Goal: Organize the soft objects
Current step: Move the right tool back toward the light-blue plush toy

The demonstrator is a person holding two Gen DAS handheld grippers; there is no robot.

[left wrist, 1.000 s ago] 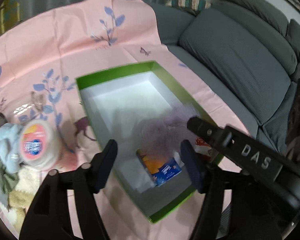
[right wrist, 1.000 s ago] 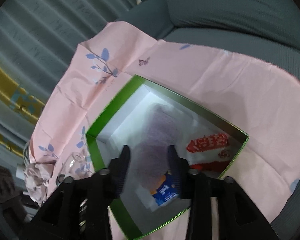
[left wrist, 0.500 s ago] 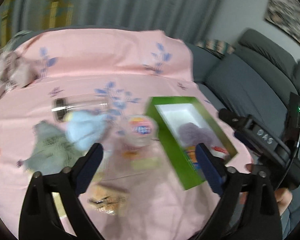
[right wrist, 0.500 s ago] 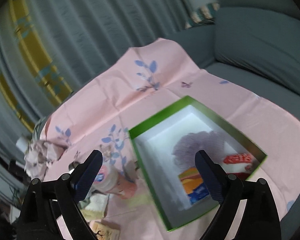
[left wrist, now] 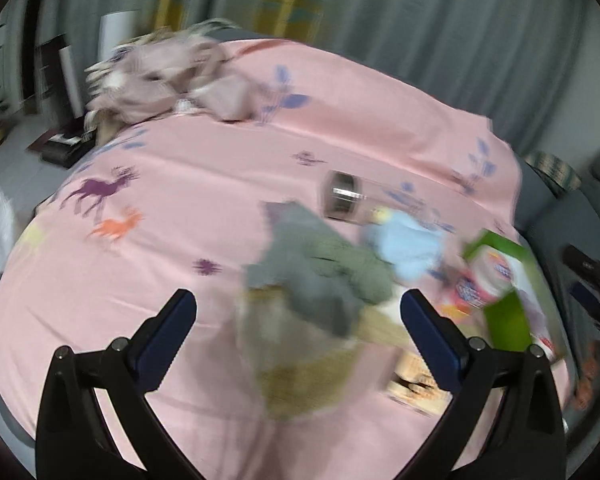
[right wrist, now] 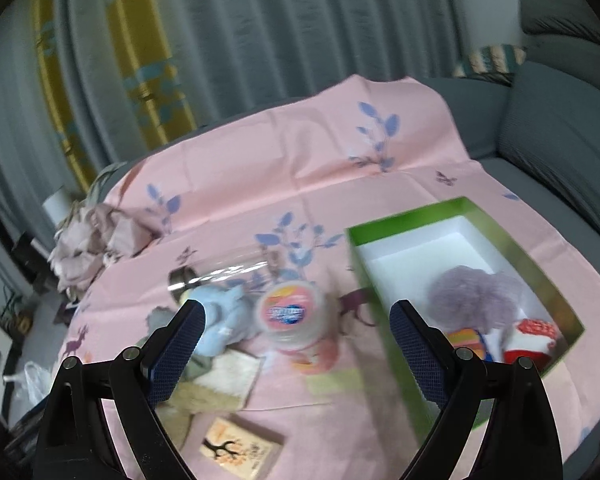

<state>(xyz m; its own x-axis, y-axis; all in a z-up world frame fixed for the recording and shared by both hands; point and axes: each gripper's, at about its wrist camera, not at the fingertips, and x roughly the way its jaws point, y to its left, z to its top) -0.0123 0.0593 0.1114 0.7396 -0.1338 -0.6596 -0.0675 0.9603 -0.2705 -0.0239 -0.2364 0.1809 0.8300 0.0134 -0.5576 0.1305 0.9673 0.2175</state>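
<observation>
A green box [right wrist: 540, 276] with a white inside holds a purple fluffy puff [right wrist: 474, 296], a red-and-white soft item [right wrist: 530, 338] and a small blue-and-orange pack [right wrist: 470, 340]. On the pink cloth lie a light blue plush [right wrist: 224, 316] [left wrist: 410, 246], a grey-green cloth [left wrist: 312, 272] and a yellowish cloth [left wrist: 300, 364] [right wrist: 216, 384]. My left gripper [left wrist: 298, 306] is open and empty, above the grey-green cloth. My right gripper [right wrist: 298, 316] is open and empty, above a round pink-lidded tub [right wrist: 290, 314].
A clear bottle with a metal cap [left wrist: 342, 198] lies beside the blue plush. A small card box with a tree print [right wrist: 240, 450] lies near the front. A crumpled mauve cloth [left wrist: 172, 80] sits at the far edge. A grey sofa [right wrist: 560, 132] stands to the right.
Both grippers have drawn back from the green box and swung left; the purple puff stays in the box. The right gripper's jaws went from narrow to wide open. The left view is motion-blurred.
</observation>
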